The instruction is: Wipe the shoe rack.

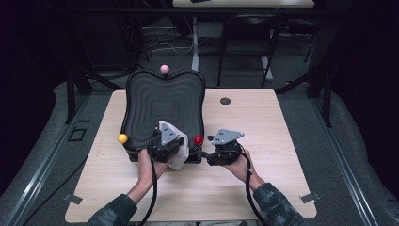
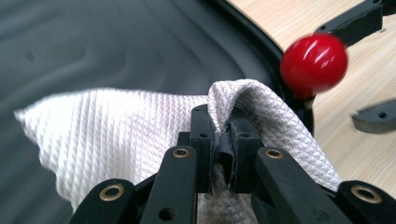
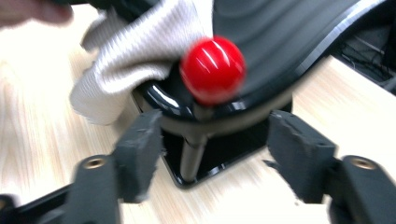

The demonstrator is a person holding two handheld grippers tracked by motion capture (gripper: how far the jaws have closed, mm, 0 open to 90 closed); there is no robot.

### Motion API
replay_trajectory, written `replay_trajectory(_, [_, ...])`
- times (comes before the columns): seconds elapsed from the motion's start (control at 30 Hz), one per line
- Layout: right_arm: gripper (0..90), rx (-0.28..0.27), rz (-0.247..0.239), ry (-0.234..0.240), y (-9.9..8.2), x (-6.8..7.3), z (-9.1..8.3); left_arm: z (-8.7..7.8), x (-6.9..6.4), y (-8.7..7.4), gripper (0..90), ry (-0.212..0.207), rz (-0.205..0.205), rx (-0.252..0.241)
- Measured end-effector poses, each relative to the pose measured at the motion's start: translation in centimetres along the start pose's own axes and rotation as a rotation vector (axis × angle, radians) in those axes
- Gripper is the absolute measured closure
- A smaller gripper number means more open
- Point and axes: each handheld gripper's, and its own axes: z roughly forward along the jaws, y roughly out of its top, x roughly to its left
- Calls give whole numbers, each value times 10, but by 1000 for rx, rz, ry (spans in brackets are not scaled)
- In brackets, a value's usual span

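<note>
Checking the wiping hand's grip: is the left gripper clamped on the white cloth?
Yes: in the left gripper view the left gripper has its jaws shut with a fold of the white cloth pinched between them.

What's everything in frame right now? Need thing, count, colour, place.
table: 1, light wood, under everything.
tray: 1, black, rippled surface, raised on a black base at the table's middle-left.
cloth: 1, white, waffle weave, lying on the tray's near edge and hanging over it.
red ball: 1, red, on a post at the tray's near right corner.
yellow ball: 1, yellow, at the tray's near left corner.
pink ball: 1, pink, at the tray's far edge.
round cap: 1, dark, set in the table right of the tray.
left tool: 1, black, shut on the cloth.
right tool: 1, black, open, jaws either side of the red ball's post without touching.
hands: 2, at the near edge, one per tool.
</note>
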Motion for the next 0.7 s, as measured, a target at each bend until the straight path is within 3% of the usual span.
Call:
replay_trajectory(0.13, [274, 14, 46, -7, -7, -12, -8, -8, -3, 17, 828, -24, -8, -64])
replay_trajectory(0.2, [271, 29, 64, -33, -10, -16, -10, -8, -8, 27, 828, -38, 8, -84])
replay_trajectory(0.43, [271, 58, 118, -38, -20, -29, -12, 12, -29, 42, 818, -89, 72, -56])
replay_trajectory(0.6, [274, 65, 120, -46, -21, -30, -10, 17, -29, 46, 762, -84, 77, -44])
replay_trajectory(0.7, [275, 68, 121, -41, -20, -29, -8, 18, -30, 46, 793, -85, 98, -37])
